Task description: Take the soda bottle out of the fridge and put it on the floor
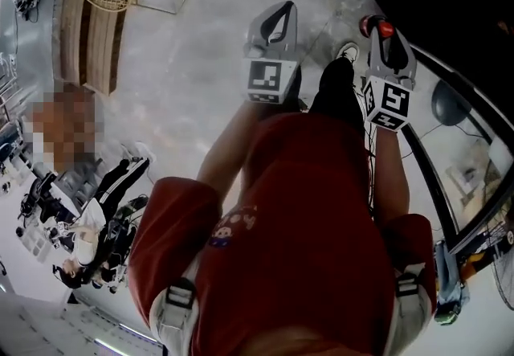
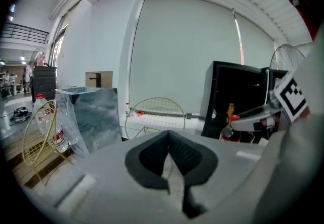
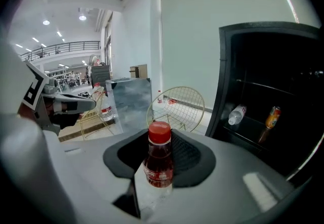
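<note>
While the right gripper (image 3: 160,142) is clamped on the soda bottle (image 3: 159,163), the bottle stands upright between the pads with its red cap (image 3: 159,133) above them. It is out of the fridge (image 3: 283,91) and not yet on the floor (image 1: 201,65). The left gripper (image 2: 169,160) has its jaws together with nothing in them, and is held level with the right one on its left.

The fridge is open on the right, with a clear bottle (image 3: 236,115) and an orange container (image 3: 273,117) lying on a shelf. A wire chair (image 3: 177,104) stands on the floor ahead.

Risks, as judged:
- The grip sits on the round body, so the bottle could pivot or slip if the gripper tilts further on the way down.
- Opening the jaws before the base sits flat would tip it, and it would roll.
- The person's leg and shoe (image 1: 348,51) are below the grippers, so the set-down spot needs to be clear of them.

Writing: the bottle's label shows pale script on red, too small to read. Both marker cubes (image 1: 265,79) carry black-and-white square patterns, no text. The print on the shirt is illegible.
</note>
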